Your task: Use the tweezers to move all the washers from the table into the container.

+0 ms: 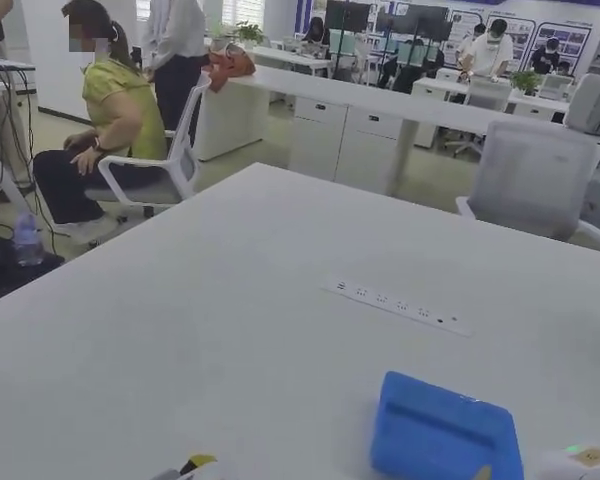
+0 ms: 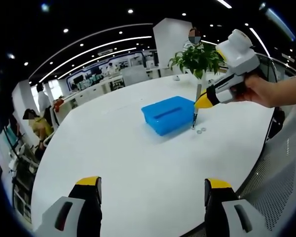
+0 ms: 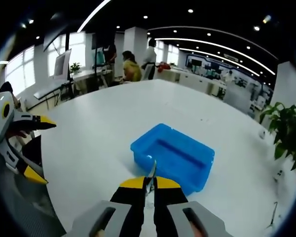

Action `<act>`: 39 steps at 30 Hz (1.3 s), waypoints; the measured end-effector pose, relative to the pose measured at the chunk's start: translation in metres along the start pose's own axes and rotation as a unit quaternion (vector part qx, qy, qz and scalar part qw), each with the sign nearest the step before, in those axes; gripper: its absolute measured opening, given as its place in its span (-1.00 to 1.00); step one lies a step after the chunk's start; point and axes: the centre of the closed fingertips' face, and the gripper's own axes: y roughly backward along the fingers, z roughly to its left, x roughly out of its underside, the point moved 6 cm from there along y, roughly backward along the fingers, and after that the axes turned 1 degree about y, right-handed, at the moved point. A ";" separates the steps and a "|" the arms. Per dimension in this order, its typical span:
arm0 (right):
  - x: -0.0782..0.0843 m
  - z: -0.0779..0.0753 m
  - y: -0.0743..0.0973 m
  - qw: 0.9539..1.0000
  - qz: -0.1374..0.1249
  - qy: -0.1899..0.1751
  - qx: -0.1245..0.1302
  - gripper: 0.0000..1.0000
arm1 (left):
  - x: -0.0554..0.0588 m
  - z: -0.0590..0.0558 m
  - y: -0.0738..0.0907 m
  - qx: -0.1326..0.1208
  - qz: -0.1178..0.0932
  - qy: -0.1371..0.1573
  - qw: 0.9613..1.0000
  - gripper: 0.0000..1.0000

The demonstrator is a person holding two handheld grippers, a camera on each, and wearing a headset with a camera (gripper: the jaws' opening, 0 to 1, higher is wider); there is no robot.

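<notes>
Beside the container [image 2: 167, 114], washers [image 2: 201, 130] are seen; tweezers [image 3: 151, 170] are clamped in the right gripper [image 3: 150, 182]; the left gripper [image 2: 153, 181] is held wide.

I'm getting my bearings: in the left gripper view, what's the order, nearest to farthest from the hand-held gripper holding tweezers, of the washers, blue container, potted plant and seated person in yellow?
1. Washers and blue container, just below and left of the right hand-held gripper with its tweezers: too close to call.
2. Potted plant, behind it.
3. Seated person, far left.
</notes>
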 end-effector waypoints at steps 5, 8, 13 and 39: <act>-0.010 -0.008 0.007 1.000 -0.016 -0.013 0.006 -0.98 | 0.000 0.001 0.000 -0.002 -0.001 0.003 1.000 0.76; -0.017 -0.014 0.009 0.999 -0.026 -0.024 0.007 -0.98 | 0.000 0.002 0.000 -0.004 -0.002 0.006 1.000 0.76; -0.030 -0.021 0.010 0.999 -0.042 -0.026 0.011 -0.98 | 0.000 0.002 0.000 -0.004 -0.002 0.006 1.000 0.76; -0.023 -0.051 -0.040 0.999 0.001 -0.024 0.038 -0.97 | 0.001 -0.001 -0.001 0.009 0.006 0.007 1.000 0.76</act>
